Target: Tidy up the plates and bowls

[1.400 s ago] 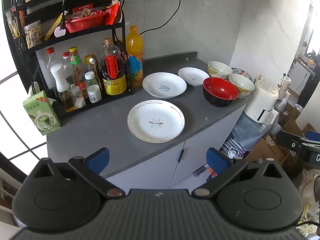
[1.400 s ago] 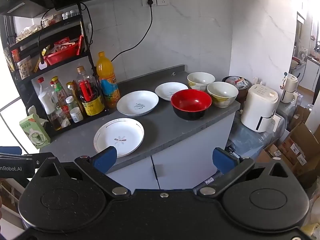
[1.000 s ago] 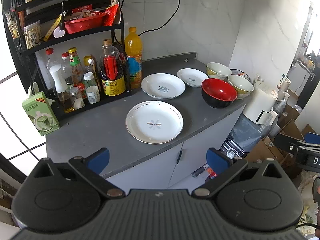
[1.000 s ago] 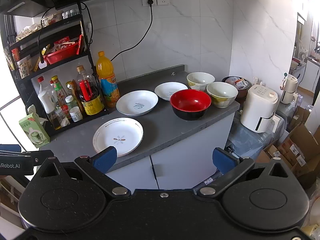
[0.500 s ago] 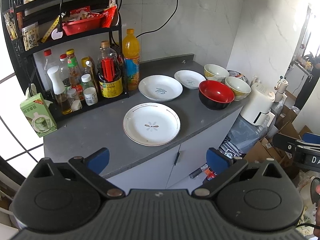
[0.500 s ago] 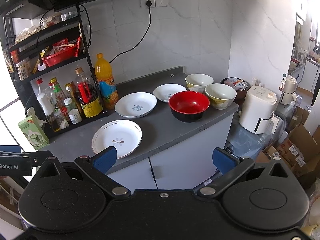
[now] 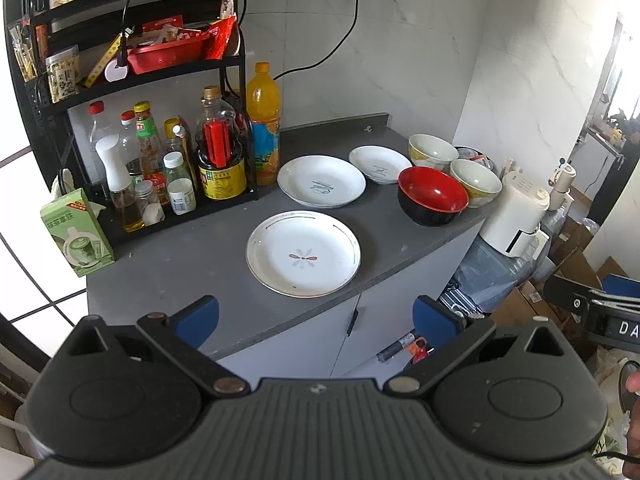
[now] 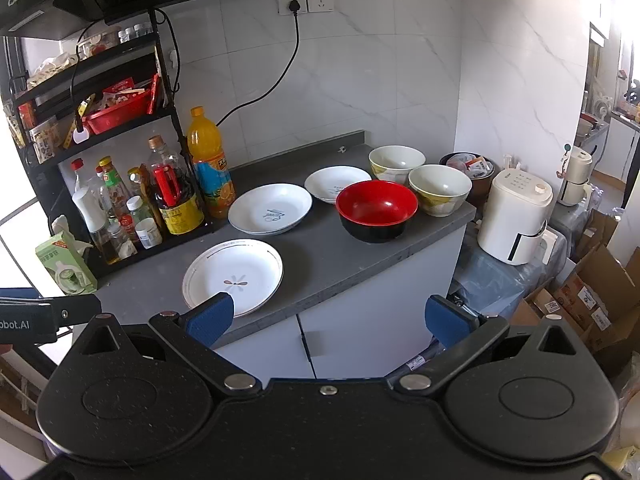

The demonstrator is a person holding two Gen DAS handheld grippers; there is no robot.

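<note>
Plates [image 7: 303,253] and bowls [image 7: 433,195] beside bottle rack [image 7: 132,80], both grippers [image 7: 316,316] [image 8: 328,316] apart, perhaps clear of counter [image 7: 192,264]

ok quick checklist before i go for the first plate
1. Left claw open and empty: ok.
2. Right claw open and empty: ok.
3. Front plate lies flat with nothing on it: ok.
4. Counter around that plate is bare: ok.
5. Red bowl stands apart from the front plate: ok.
6. Plate rim raised enough for a claw grip: cannot tell.
</note>
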